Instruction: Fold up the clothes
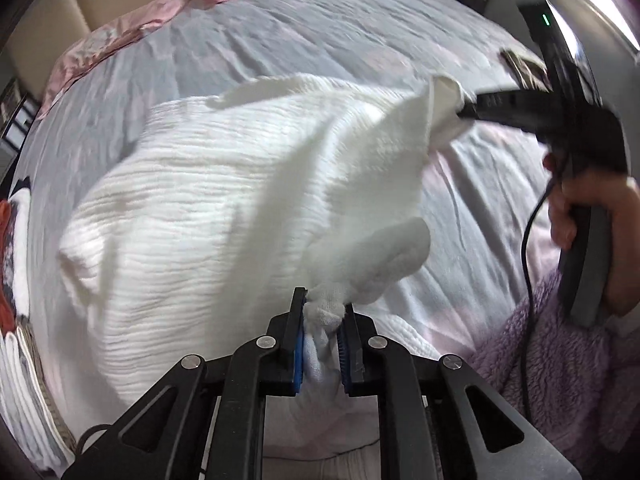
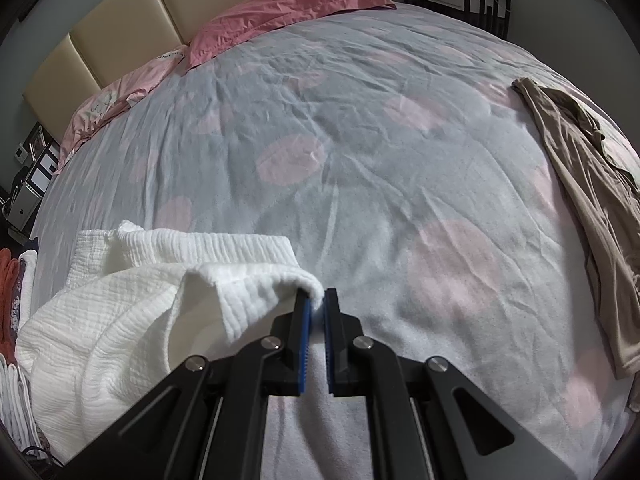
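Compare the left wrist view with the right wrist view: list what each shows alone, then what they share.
Left wrist view only: the left gripper clamped on a bunched part of the white garment, the hand carrying the right gripper, and a fluffy purple fabric. Right wrist view only: a beige garment lying flat near the bed's right edge. Both: the white garment, the spotted grey bedcover, the pink pillows and the right gripper pinching a garment edge.

The left gripper points steeply down, its jaws clamped on a bunched corner of white cloth. The right gripper, held in a hand, also angles down, its jaws pinched shut on another edge of it.
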### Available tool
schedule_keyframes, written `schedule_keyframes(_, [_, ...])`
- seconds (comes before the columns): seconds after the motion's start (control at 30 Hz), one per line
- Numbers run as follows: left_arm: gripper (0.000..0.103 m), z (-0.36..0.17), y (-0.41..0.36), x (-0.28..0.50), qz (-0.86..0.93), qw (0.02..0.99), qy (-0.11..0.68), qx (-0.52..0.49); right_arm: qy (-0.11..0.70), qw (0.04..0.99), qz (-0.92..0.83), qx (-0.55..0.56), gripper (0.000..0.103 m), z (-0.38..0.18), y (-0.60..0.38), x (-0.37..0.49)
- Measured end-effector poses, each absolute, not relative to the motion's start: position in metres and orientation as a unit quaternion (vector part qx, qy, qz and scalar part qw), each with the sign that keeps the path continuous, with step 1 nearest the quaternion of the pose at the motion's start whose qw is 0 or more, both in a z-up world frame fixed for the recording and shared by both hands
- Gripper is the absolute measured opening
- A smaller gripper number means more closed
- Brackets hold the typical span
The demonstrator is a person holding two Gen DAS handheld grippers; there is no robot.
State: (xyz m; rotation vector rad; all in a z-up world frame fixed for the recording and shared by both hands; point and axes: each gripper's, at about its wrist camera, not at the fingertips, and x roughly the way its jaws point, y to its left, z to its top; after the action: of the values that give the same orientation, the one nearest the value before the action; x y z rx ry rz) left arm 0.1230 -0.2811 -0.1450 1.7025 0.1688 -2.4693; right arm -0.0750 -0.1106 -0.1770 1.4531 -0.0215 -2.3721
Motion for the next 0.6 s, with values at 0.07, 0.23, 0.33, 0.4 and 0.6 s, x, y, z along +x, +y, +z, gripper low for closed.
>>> schedule_keyframes(0.07, [0.013,-0.124,-0.304,0.129,-0.830,0.101,0.077,0.543,-0.008,0.185,-0.843,0.505,0.006,-0.173,-0.111,-0.072])
schedule_keyframes(0.23, [0.013,-0.086,-0.365,0.141,-0.844,0.165,0.118,0.496,-0.009,0.222,-0.854,0.471,0.006,-0.158,-0.115,-0.060])
schedule_keyframes(0.33, [0.013,-0.066,-0.387,0.148,-0.848,0.187,0.131,0.478,0.006,0.256,-0.862,0.438,0.006,-0.145,-0.124,-0.047])
schedule_keyframes(0.4, [0.013,-0.051,-0.395,0.149,-0.853,0.197,0.129,0.467,0.026,0.270,-0.869,0.415,0.006,-0.134,-0.131,-0.036])
schedule_keyframes(0.6, [0.013,0.022,-0.403,0.156,-0.883,0.205,0.103,0.409,0.055,0.272,-0.894,0.353,0.006,-0.079,-0.138,-0.015])
